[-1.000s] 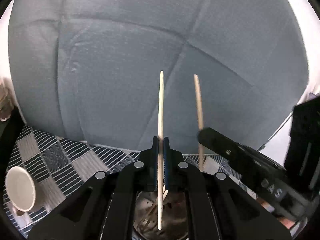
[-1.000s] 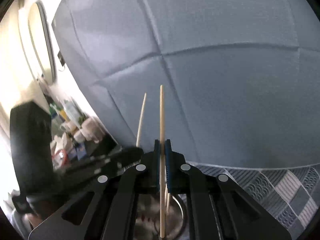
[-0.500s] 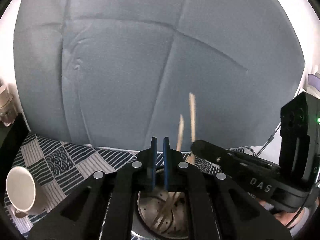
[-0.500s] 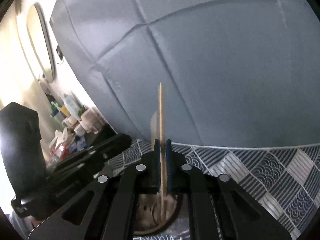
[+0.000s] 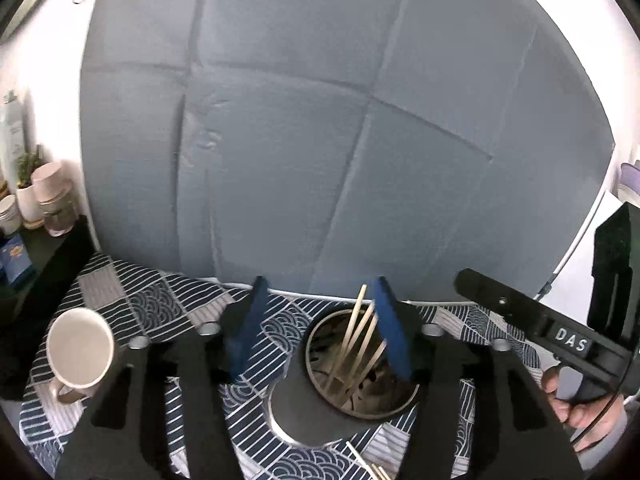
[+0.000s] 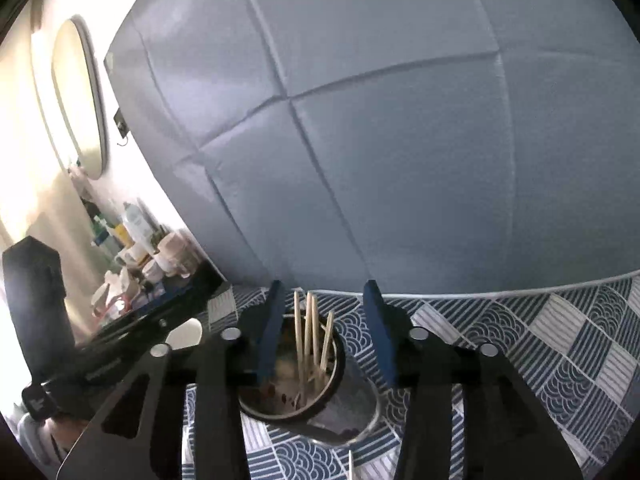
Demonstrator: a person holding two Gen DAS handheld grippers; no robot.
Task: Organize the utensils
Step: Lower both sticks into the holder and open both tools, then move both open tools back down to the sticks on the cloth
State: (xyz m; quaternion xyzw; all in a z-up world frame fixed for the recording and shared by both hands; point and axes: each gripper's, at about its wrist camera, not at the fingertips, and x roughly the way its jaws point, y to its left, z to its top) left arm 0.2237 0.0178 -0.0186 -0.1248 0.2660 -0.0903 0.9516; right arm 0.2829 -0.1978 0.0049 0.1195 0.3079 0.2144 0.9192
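Standing chopsticks point(image 5: 354, 340) between hand-held gripper point(image 5: 320, 320) pads.

Surface under me is covered by a patchwork cloth point(image 5: 132, 300) in navy and white: stripe, wave and plain grey squares. It runs up to a grey-blue quilted panel point(image 5: 320, 140) at 12 o'clock.

Directly on the cloth:
- metal utensil holder point(image 5: 320, 412), round, at 6 o'clock in my left wrist view, dead centre low in my right wrist view point(image 6: 352, 416)
- white mug point(image 5: 78, 350) at 8 o'clock, well apart from the holder, mouth tilted toward the camera
- loose chopsticks point(image 5: 366, 462) flat on the cloth at 6 o'clock, just beside the holder base

Count of the loose ones is unclear, they're cut off by the frame edge.
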